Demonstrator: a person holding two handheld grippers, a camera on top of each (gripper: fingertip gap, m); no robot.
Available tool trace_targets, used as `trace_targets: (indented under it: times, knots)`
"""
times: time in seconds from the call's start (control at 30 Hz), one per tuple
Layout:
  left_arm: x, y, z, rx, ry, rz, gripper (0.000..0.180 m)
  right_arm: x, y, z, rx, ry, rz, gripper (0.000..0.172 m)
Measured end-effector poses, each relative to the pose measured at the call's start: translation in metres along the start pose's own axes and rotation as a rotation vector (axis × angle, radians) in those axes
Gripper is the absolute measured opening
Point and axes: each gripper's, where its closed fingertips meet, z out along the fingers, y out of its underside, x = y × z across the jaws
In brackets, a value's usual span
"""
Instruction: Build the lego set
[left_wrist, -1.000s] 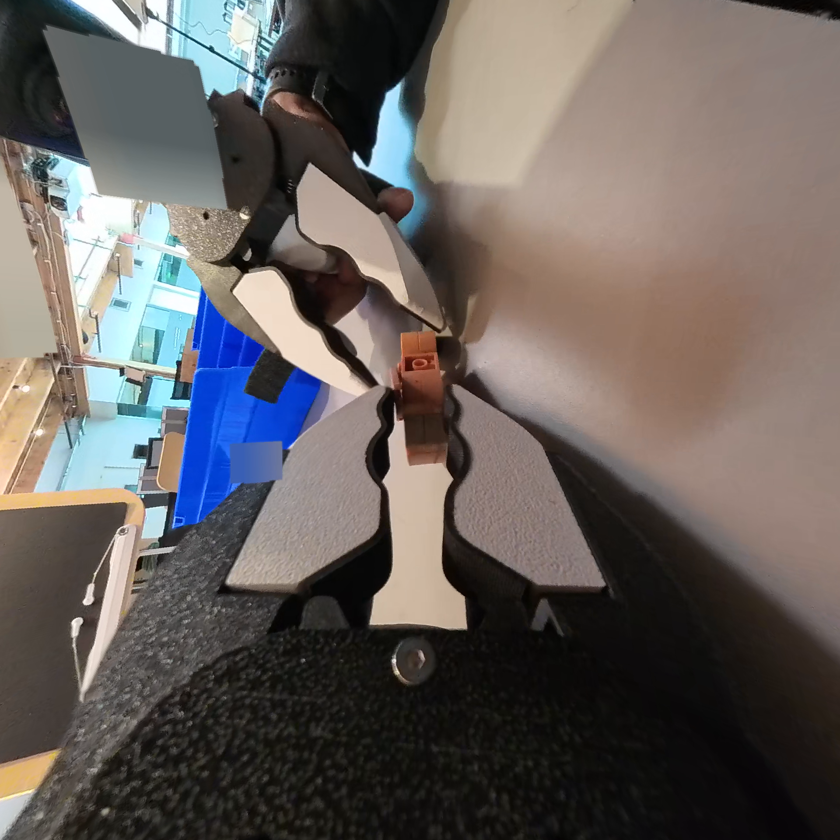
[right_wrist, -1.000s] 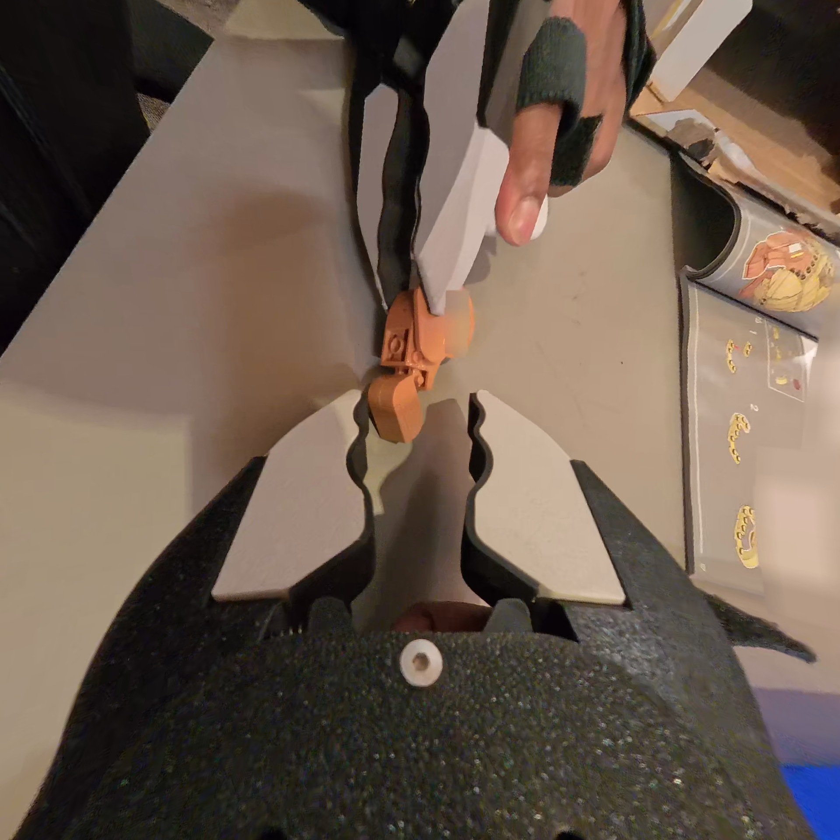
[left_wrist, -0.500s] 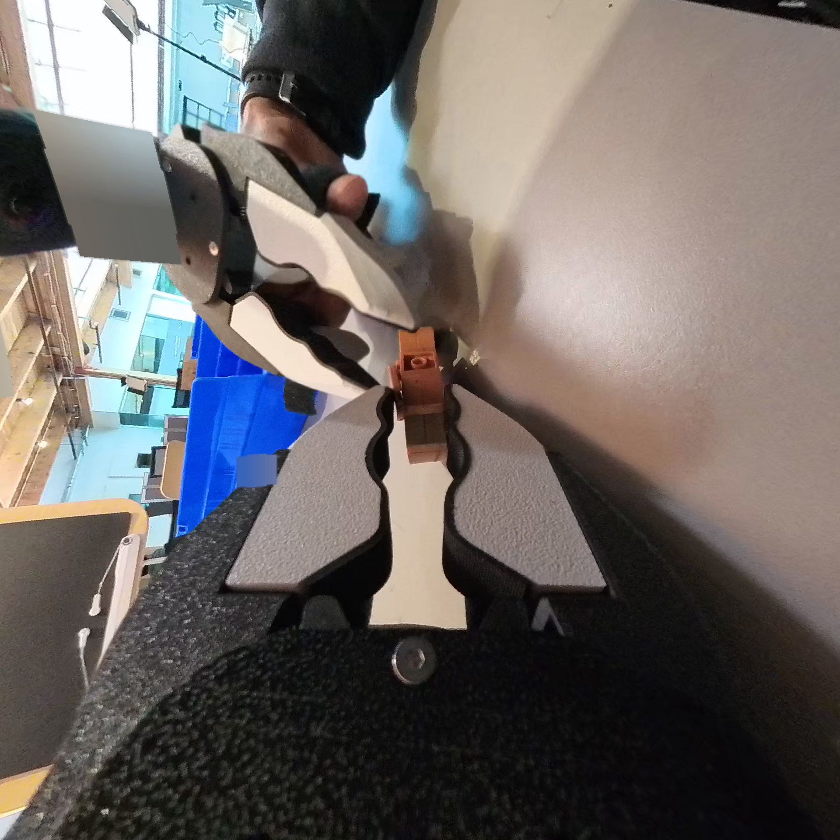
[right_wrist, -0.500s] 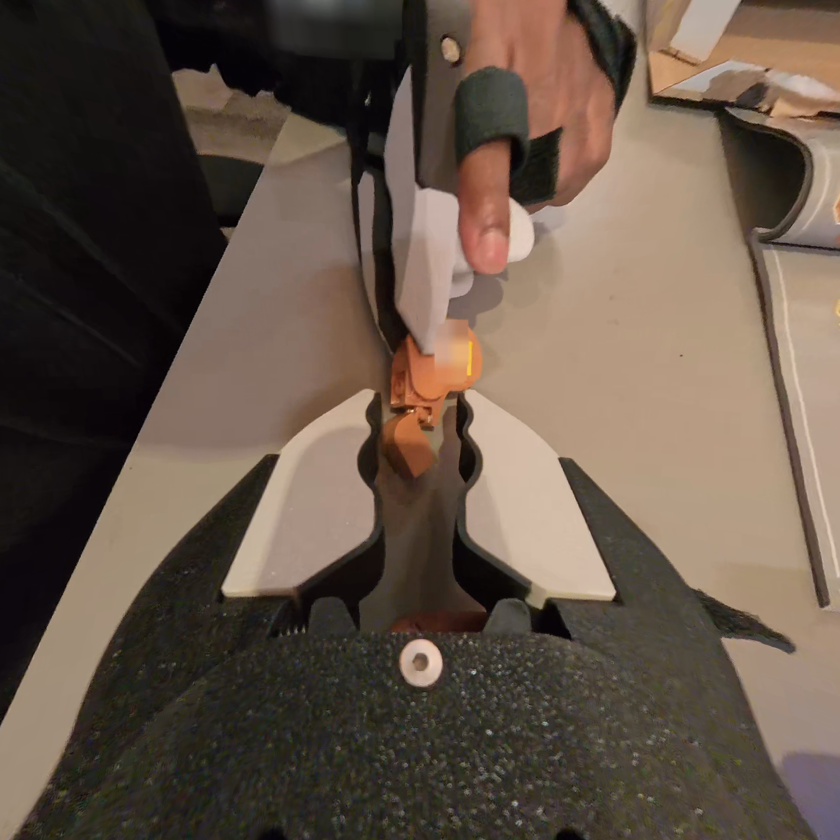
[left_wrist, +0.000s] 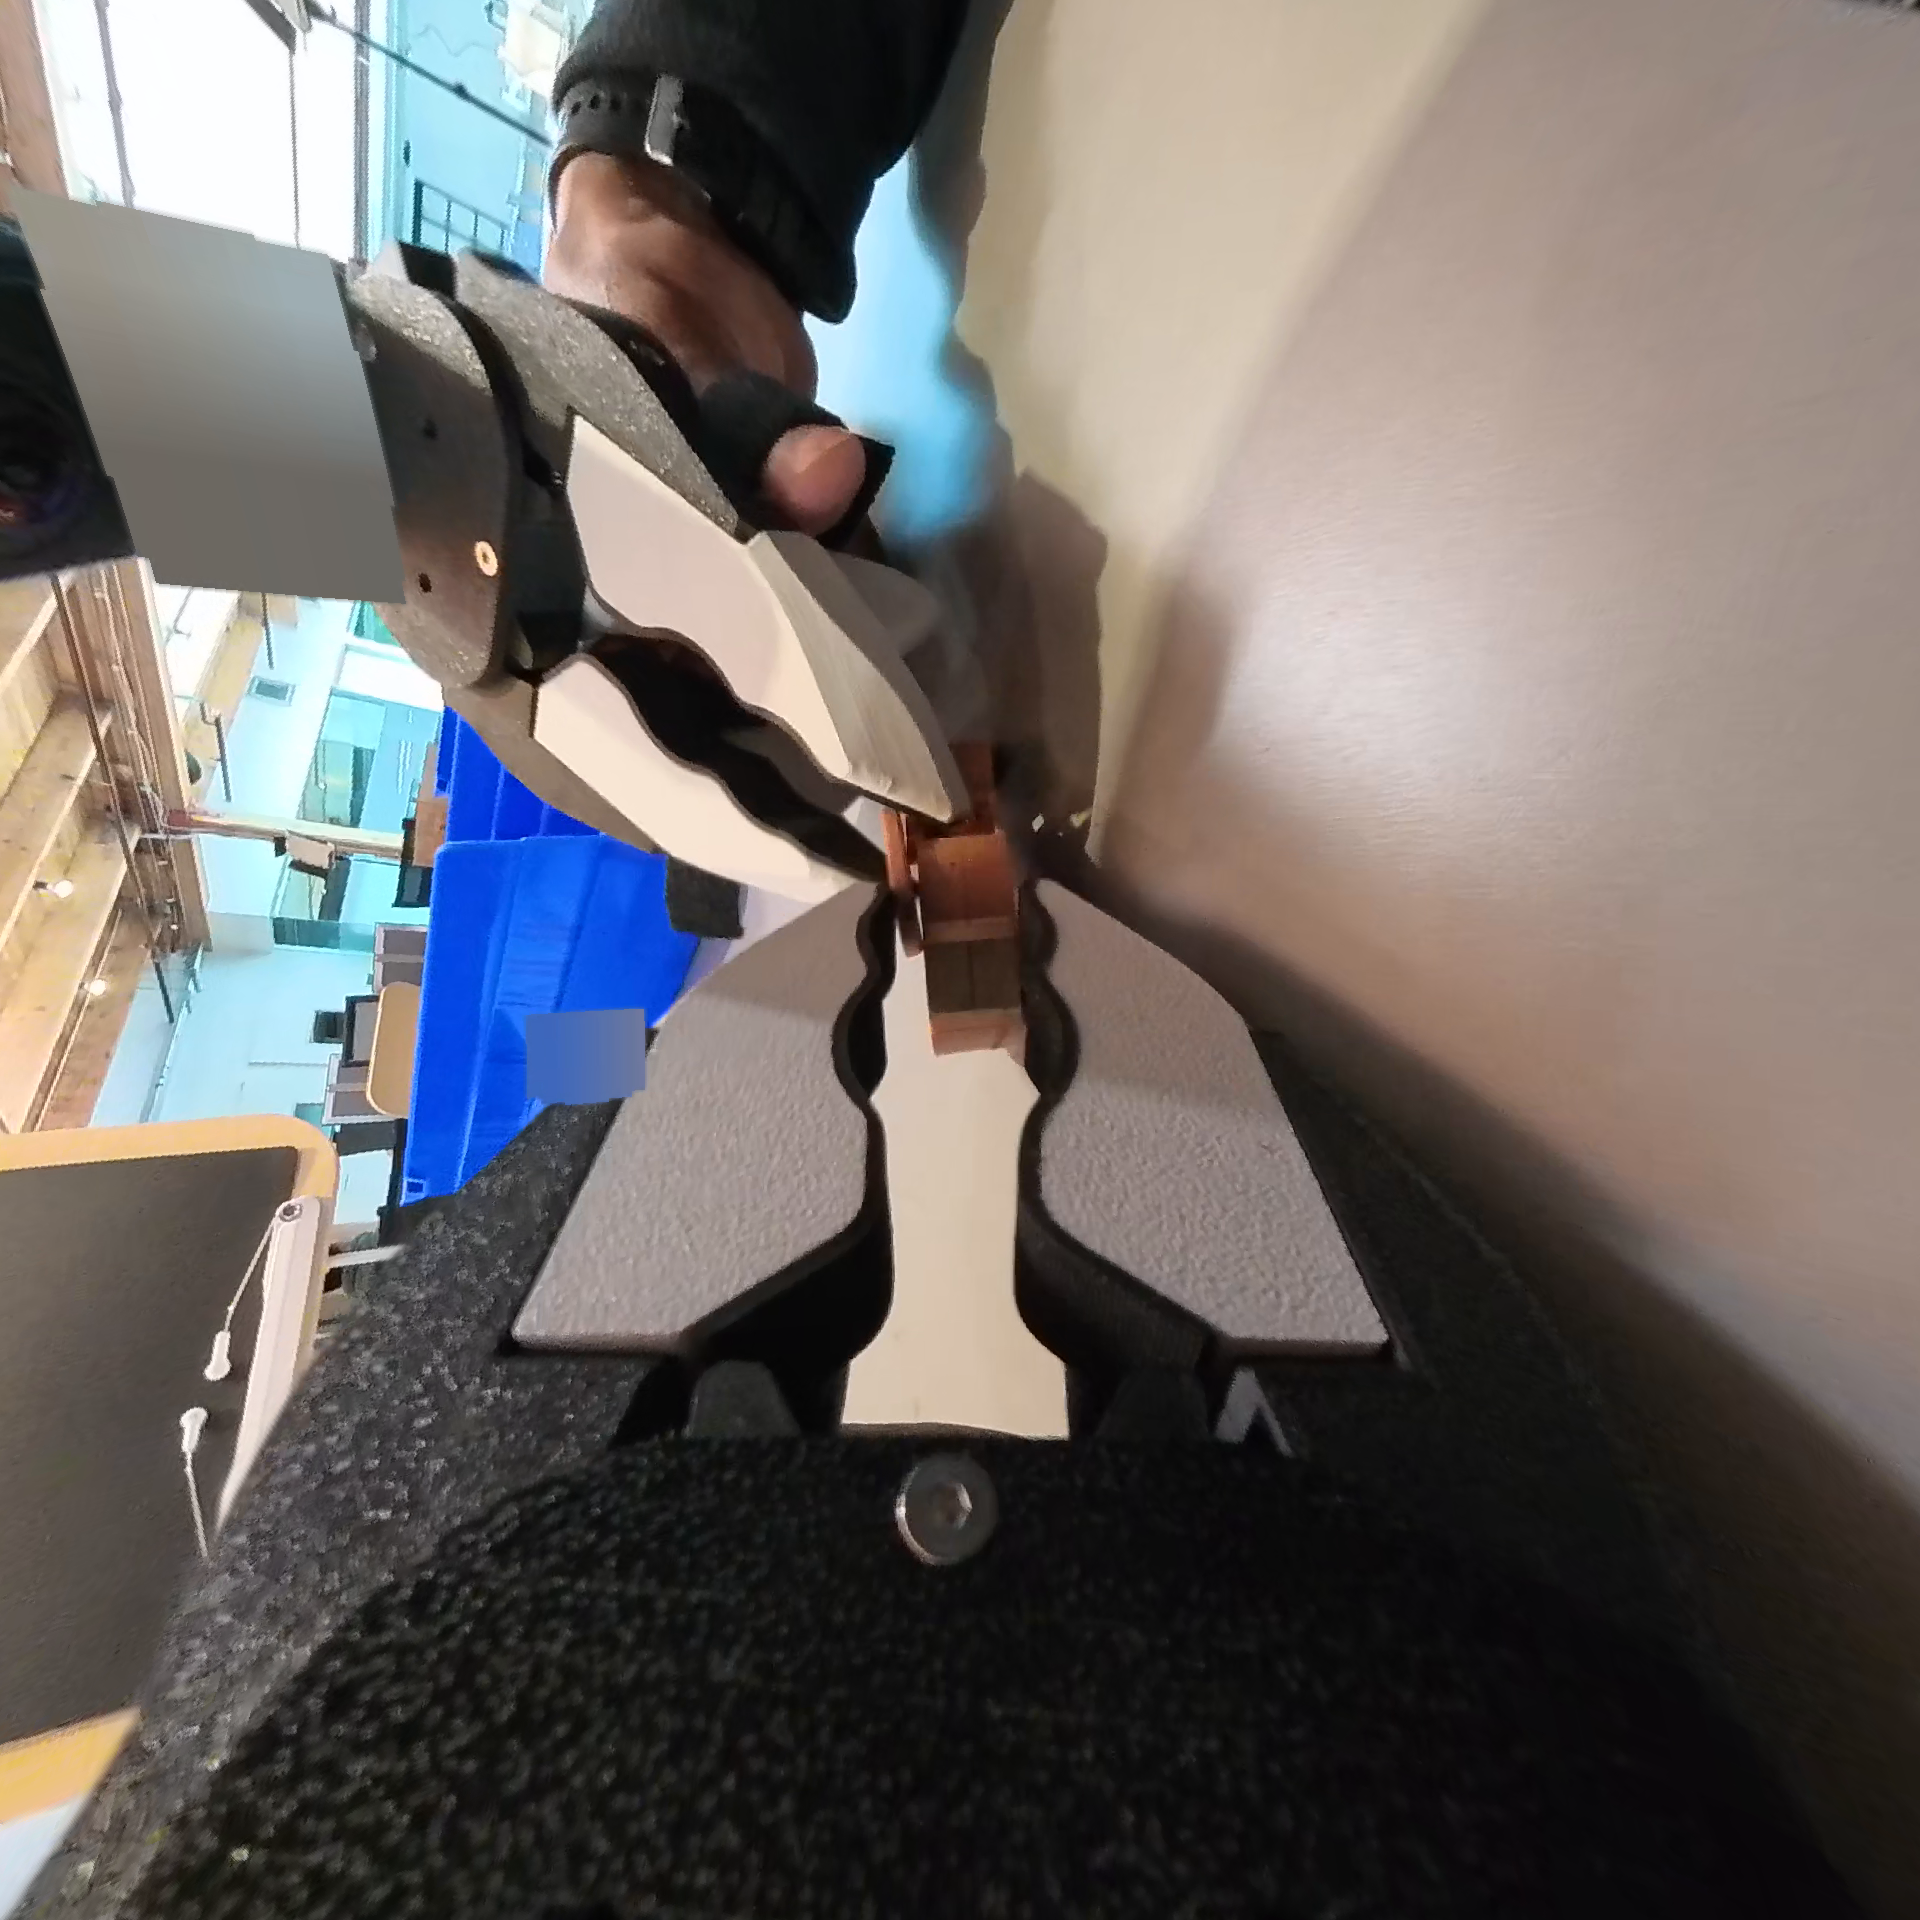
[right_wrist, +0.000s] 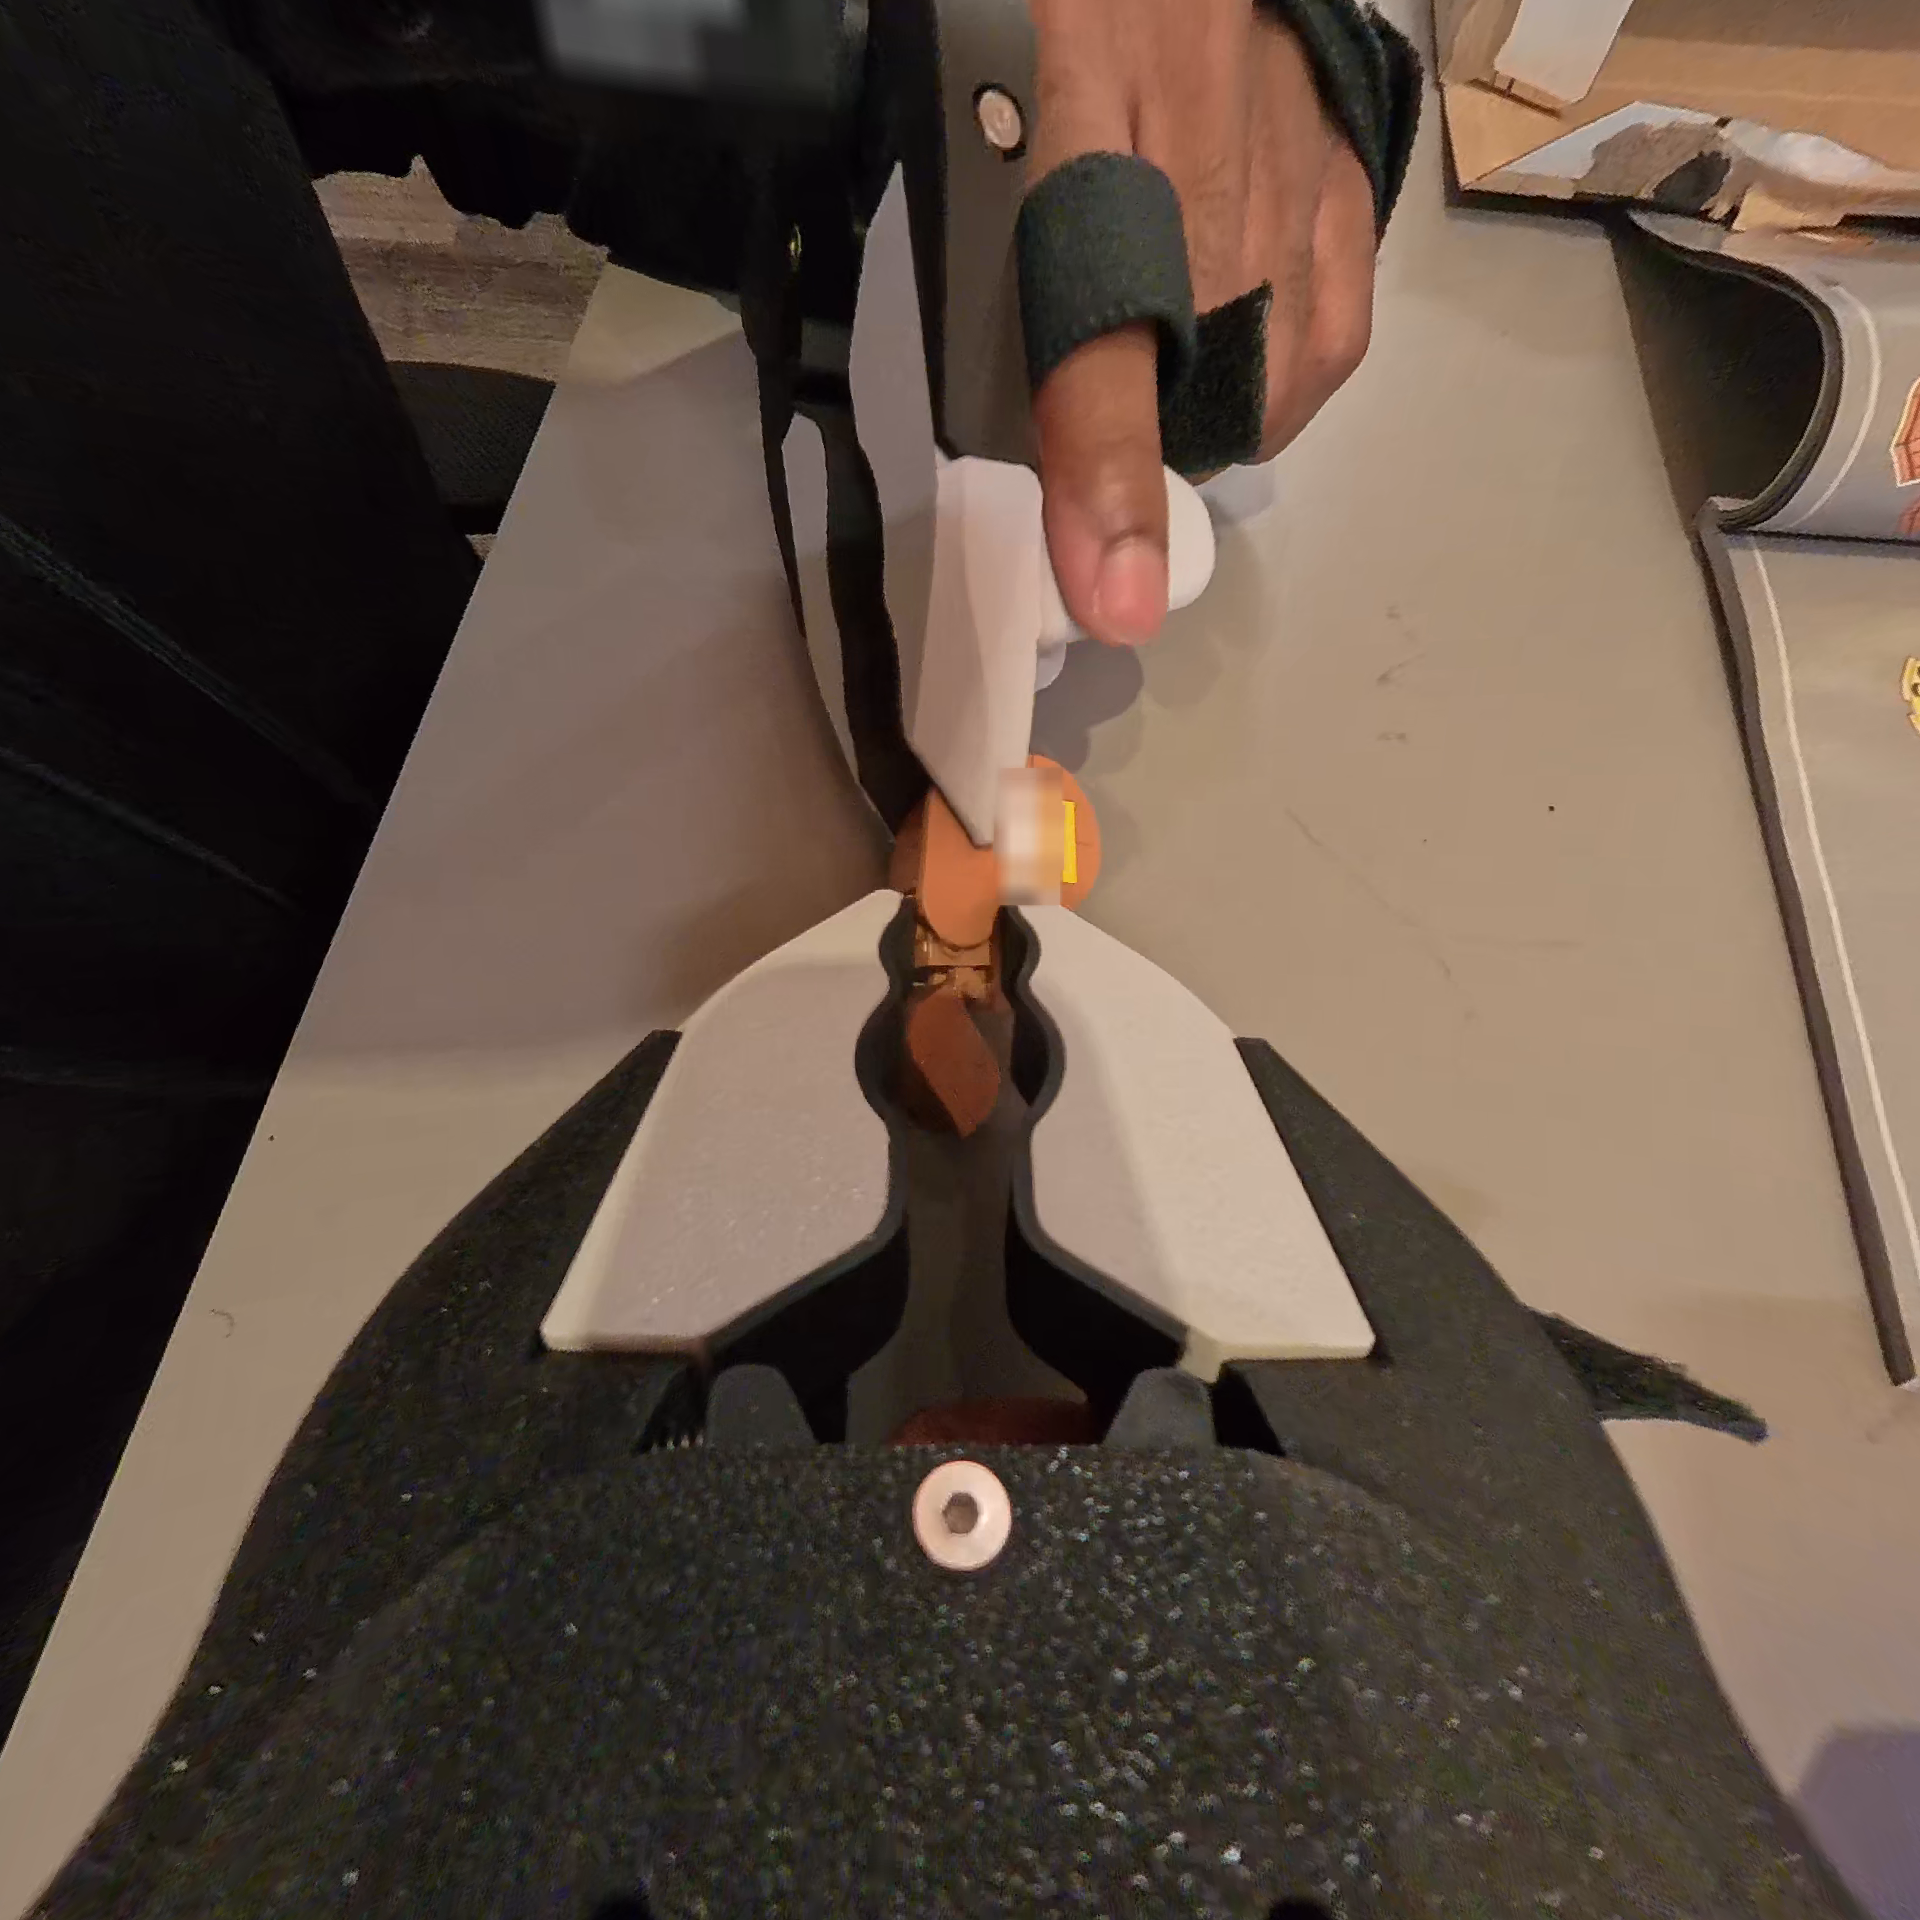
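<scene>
Blue bins (left_wrist: 520, 935), contents hidden.

No legible writing — only small printed pictures on the grey booklet (right_wrist: 1829, 436).

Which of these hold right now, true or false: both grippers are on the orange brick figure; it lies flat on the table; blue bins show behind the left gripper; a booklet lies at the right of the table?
1. Both the left gripper and the right gripper close on the orange brick figure: true.
2. It lies flat on the table: false, it is held between the grippers.
3. Blue bins behind: true.
4. Booklet at right: true.
</scene>
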Motion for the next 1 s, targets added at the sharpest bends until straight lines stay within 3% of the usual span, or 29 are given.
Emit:
trace_targets:
  times: [0.5, 1.0]
  knots:
    - [-0.002, 0.004, -0.002, 0.013, 0.004, -0.100, 0.019, 0.004, 0.005, -0.009, -0.021, 0.042, -0.024, 0.014]
    - [-0.002, 0.005, -0.001, 0.002, 0.000, -0.092, 0.018, 0.008, 0.014, -0.014, -0.098, 0.104, -0.061, 0.014]
